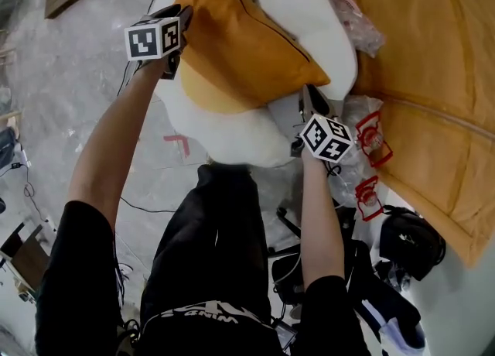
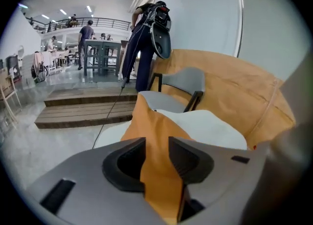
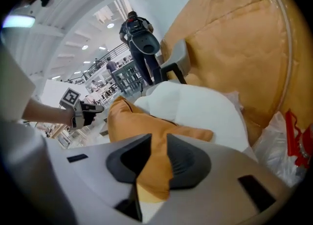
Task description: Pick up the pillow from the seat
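The left hand-held gripper (image 1: 182,18) pinches the cloth at the 10 o'clock corner of the soft orange fabric pillow (image 1: 240,45). In its own view the orange fabric fills the gap between the dark pads. The right hand-held gripper (image 1: 309,97) is clamped on the pillow's 5 o'clock corner, jaws nearly together with a fold of cloth between them.

The pillow hangs slanted between the two grips over the rounded white cushioned seat (image 1: 232,136). We cannot tell whether it has fully cleared the seat.

To lift well, we judge both corners should rise together and level. The left grip holds only thin cloth and looks the looser of the two, so a jerk could pull the fabric free. We would keep the pillow taut between the grips and carry it straight up, away from the seat.

The seat stands on a grey concrete floor (image 1: 77,76). At its 3 o'clock lies a large orange bean bag (image 1: 433,76), with clear plastic bags with red handles (image 1: 371,142) between them. A black bag (image 1: 410,242) sits at 5 o'clock. The room is a bright hall with wooden steps (image 2: 83,109), a grey chair (image 2: 178,84) and people standing beyond.
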